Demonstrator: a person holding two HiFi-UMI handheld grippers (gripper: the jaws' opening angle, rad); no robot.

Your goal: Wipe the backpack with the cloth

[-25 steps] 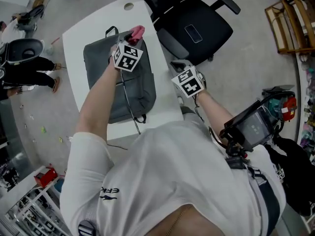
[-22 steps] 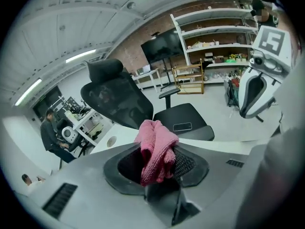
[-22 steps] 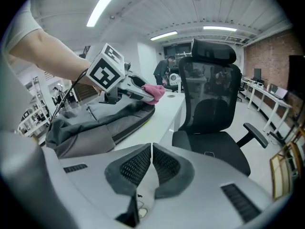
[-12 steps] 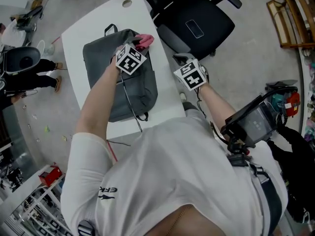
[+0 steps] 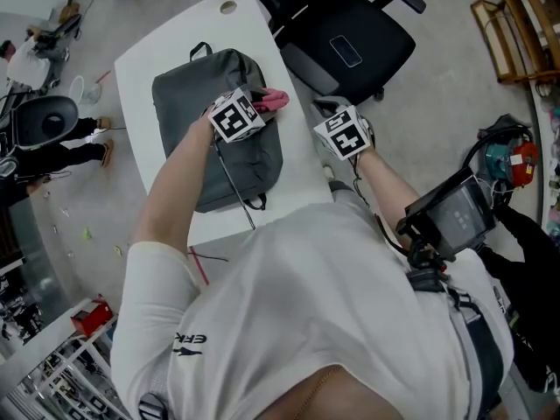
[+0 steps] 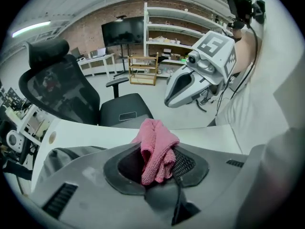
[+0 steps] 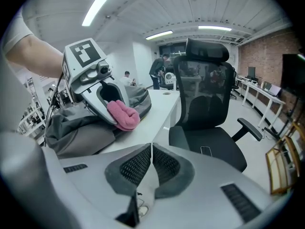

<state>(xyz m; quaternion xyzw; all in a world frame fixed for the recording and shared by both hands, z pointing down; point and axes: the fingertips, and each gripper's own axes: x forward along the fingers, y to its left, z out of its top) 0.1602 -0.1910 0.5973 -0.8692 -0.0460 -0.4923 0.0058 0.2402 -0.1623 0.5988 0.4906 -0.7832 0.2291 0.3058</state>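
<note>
One grey backpack point(image 5: 199, 103), part-hidden by a forearm point(image 5: 175, 186); one pink cloth point(image 5: 276, 100) pinched in left gripper point(image 5: 259, 105) (right gripper point(image 7: 151, 162) jaws together, empty)

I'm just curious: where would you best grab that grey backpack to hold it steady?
Probably by its top carry handle. The backpack lies flat and broad on the white table, too wide for the jaws, but that thin loop sticks out at the far end. Come down from above at that end, jaws across the strap. The right gripper, shut and empty, is free for it.
</note>
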